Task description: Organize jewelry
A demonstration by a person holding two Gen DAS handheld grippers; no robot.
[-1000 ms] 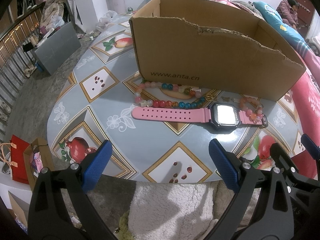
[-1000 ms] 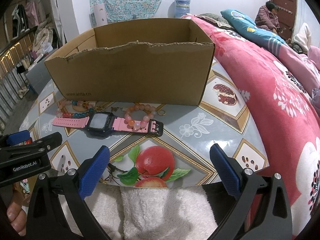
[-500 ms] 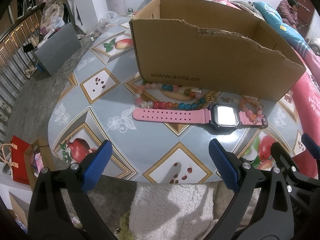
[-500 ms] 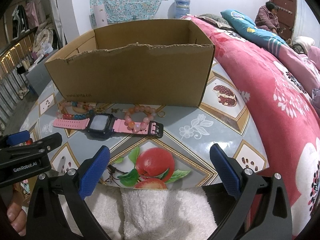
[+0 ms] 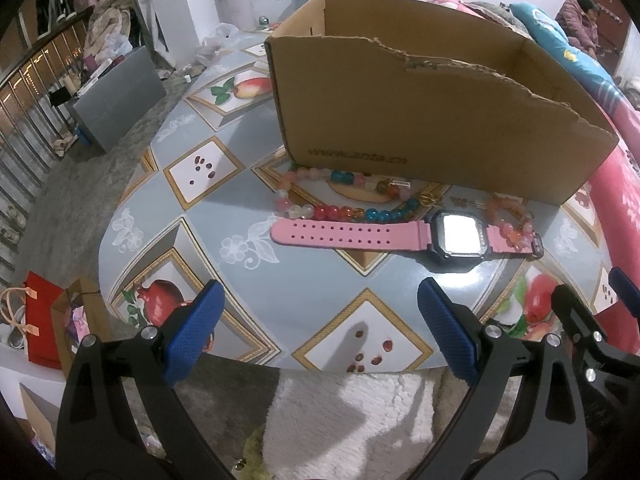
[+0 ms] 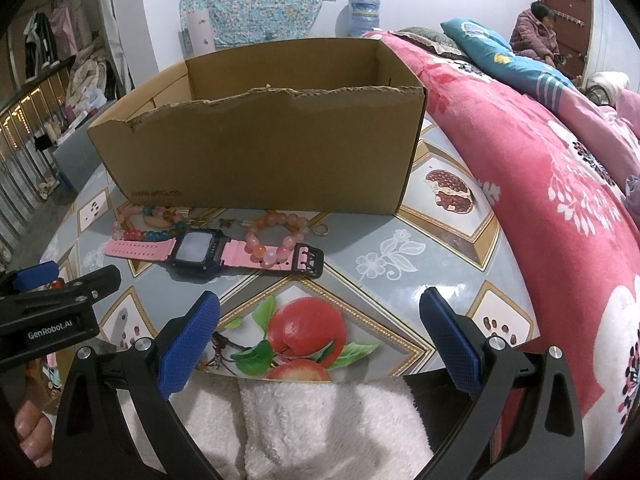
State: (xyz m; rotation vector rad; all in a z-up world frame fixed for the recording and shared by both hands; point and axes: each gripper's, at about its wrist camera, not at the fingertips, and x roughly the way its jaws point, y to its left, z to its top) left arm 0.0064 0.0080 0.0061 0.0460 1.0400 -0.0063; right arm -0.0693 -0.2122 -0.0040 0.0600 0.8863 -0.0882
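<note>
Both grippers hover at the near edge of the surface, a round top with a fruit-patterned cover. My left gripper is spread wide, blue pads well apart, holding nothing. My right gripper is the same: wide open, empty, above the printed apple near the near edge.

Cardboard box stands toward the far side of the surface, open on top, front wall torn ragged along its upper edge. What lies inside cannot be made out.

Jewelry lies in a row on the surface, between the box's front wall and my grippers. Pink watch lies flat, strap stretched out left to right, dark face up. Multicolour bead bracelet sits just behind the strap's left part, close to the box. Peach bead bracelet overlaps the strap on the buckle side. Small gold ring lies just right of it, near the box's right front corner. Tiny gold pieces lie beside the box wall; too small to identify.

Red floral bedding borders the right edge of the surface.
</note>
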